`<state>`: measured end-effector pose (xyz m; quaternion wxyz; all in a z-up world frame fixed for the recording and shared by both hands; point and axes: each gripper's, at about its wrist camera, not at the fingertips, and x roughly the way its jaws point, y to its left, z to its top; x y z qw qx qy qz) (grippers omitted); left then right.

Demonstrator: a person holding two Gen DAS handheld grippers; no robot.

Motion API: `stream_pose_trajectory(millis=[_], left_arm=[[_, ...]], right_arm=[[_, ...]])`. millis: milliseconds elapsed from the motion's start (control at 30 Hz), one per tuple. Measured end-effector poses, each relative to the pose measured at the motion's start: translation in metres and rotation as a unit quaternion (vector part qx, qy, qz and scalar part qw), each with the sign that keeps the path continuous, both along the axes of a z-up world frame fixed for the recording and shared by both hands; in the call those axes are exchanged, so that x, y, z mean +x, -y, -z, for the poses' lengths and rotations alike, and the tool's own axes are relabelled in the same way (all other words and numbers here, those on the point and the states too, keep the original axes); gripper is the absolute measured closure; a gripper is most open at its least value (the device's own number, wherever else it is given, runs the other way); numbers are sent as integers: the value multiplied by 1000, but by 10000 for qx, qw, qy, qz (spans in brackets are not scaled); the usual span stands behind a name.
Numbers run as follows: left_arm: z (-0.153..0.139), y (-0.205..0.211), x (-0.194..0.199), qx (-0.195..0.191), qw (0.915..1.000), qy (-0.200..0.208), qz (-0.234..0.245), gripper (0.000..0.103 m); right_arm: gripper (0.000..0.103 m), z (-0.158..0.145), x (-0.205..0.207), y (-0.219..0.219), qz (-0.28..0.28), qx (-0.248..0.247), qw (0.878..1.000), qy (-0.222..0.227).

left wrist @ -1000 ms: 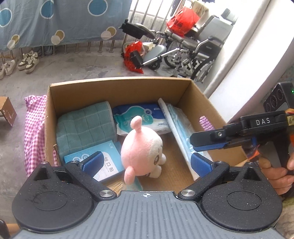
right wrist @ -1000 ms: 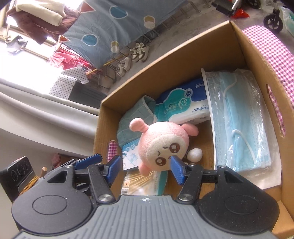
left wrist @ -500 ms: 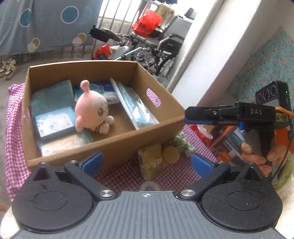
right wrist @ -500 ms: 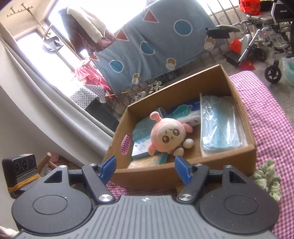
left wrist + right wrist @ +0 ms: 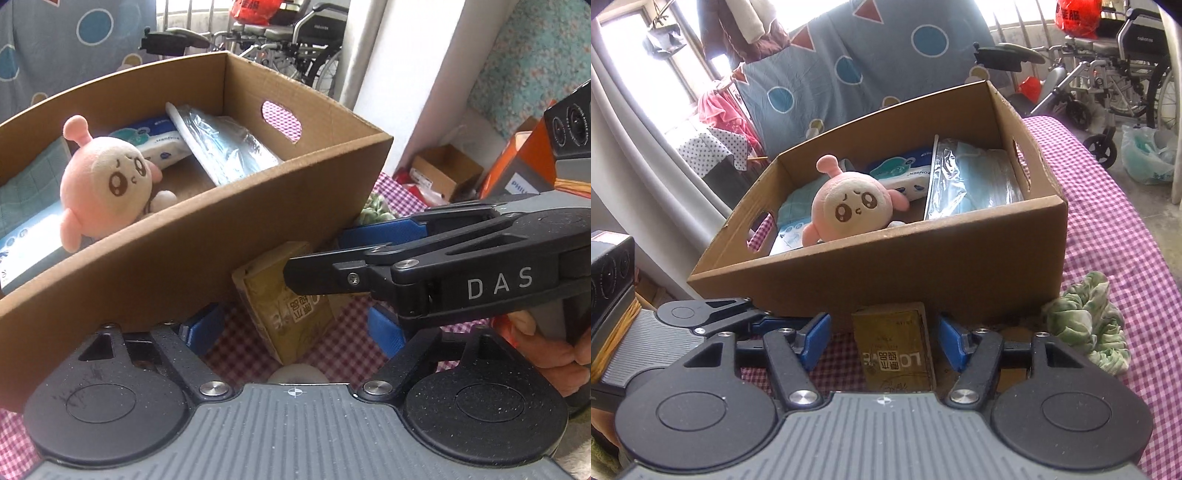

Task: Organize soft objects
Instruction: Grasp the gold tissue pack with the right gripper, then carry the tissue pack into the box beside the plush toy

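the flat olive-gold paper packet (image 5: 895, 350) lies on the pink checked cloth (image 5: 1115, 236), just near of the brown cardboard box (image 5: 886, 273), its long axis running near to far. the right gripper (image 5: 882, 341) straddles it, jaws open and just closing, pads clear. the left gripper (image 5: 295, 328), open and closing, also frames it.

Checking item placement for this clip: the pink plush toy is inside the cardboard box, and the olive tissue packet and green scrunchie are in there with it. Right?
Partly. The pink plush toy is inside the cardboard box, but the olive tissue packet and green scrunchie lie outside it on the checked cloth, in front of the box's near wall. The right wrist view shows this.
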<state>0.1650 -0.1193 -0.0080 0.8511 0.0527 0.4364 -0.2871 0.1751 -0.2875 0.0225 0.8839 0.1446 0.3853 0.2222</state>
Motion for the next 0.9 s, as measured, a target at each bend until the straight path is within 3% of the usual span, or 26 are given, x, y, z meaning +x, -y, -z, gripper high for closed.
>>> stream_pose_trajectory(millis=[133, 167, 267, 467, 900], left_arm=[[9, 9, 3, 87, 9998, -144, 77, 28], [10, 11, 4, 76, 9998, -163, 91, 28], [9, 12, 3, 87, 9998, -172, 54, 28], [-9, 7, -12, -8, 10000, -16, 33, 28], [-75, -4, -57, -149, 9949, 949, -313, 28]], right_arm=[[49, 9, 6, -1, -112, 22, 9999, -75], [55, 12, 7, -2, -134, 14, 9998, -111], [59, 18, 7, -4, -232, 80, 9995, -209], [61, 7, -6, -5, -215, 88, 9997, -11], [60, -55, -53, -7, -201, 149, 9963, 817]])
